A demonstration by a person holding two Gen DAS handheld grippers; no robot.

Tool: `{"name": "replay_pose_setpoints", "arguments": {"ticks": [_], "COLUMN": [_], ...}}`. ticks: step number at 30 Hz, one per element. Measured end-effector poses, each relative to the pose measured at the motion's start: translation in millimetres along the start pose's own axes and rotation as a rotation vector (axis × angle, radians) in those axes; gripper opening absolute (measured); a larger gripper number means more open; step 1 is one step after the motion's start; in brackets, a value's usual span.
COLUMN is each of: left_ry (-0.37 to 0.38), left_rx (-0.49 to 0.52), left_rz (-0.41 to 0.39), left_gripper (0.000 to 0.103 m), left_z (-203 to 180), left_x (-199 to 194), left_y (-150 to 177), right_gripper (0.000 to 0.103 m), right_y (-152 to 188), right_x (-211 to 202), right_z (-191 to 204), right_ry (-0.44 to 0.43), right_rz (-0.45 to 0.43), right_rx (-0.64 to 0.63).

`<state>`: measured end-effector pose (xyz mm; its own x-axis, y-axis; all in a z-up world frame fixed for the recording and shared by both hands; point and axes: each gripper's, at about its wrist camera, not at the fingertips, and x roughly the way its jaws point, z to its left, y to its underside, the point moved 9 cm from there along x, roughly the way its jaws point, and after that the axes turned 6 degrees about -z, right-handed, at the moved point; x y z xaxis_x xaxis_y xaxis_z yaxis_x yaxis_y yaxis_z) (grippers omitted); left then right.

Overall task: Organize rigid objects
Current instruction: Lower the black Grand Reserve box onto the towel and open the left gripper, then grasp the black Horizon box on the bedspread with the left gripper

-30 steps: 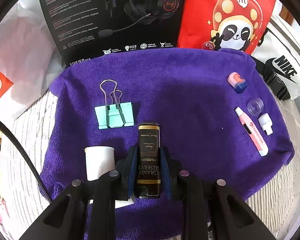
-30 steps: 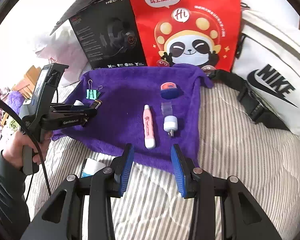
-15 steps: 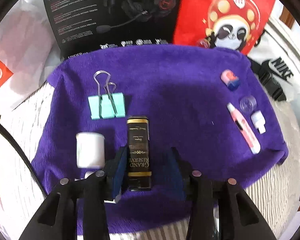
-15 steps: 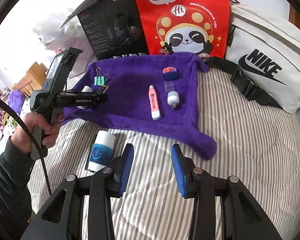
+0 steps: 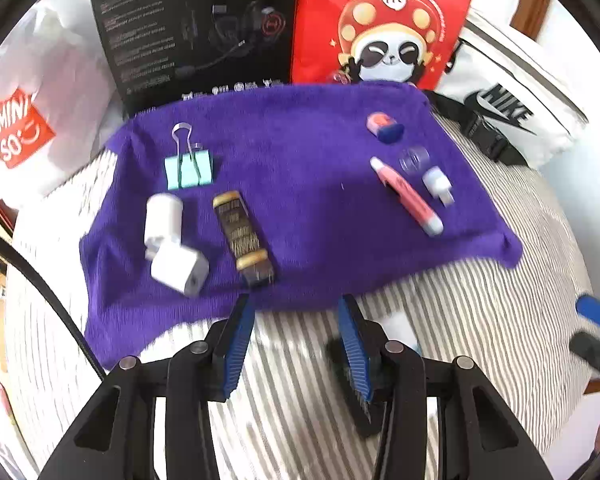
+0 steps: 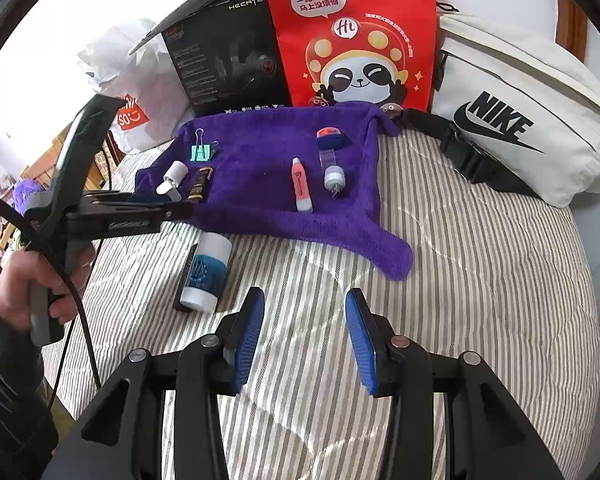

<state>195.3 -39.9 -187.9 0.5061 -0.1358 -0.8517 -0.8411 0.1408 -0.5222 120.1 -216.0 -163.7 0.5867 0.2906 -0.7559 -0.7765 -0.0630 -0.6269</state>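
- One purple towel (image 5: 300,160) lies ahead of both tongs on the striped bedding (image 6: 480,280).
- Left gripper (image 5: 296,340): released, its jaws having just opened; nothing is between them.
- Just beyond its tips, on the towel, left to right: two white plugs (image 5: 172,240), one green clip (image 5: 189,172), one dark box (image 5: 244,236).
- Further right on the towel: one pink pen (image 5: 408,196), one eraser (image 5: 385,127), one clear cap (image 5: 414,159), one small white piece (image 5: 438,184).
- Right gripper (image 6: 305,340): released, empty, over bare bedding.
- One white-and-blue tube (image 6: 206,272) lies just left of it, off the towel.
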Motion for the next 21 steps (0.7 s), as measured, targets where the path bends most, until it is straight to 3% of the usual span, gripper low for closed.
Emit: {"name": "replay_pose_setpoints", "arguments": {"ticks": [9, 19, 21], "left_ry": [0.016, 0.037, 0.013], "left_rx": [-0.02, -0.008, 0.02], "left_rz": [0.06, 0.077, 0.09], "left_gripper": [0.042, 0.043, 0.044], "left_z": [-2, -25, -31], "left_x": [10, 17, 21], "left_y": [48, 54, 57], "right_gripper": [0.042, 0.042, 0.042], "right_y": [11, 24, 27], "right_x": [-5, 3, 6], "right_z": [-1, -2, -3], "right_ry": [0.017, 0.019, 0.023], "right_rz": [0.011, 0.047, 0.056], "right_rx": [-0.003, -0.01, -0.012]}}
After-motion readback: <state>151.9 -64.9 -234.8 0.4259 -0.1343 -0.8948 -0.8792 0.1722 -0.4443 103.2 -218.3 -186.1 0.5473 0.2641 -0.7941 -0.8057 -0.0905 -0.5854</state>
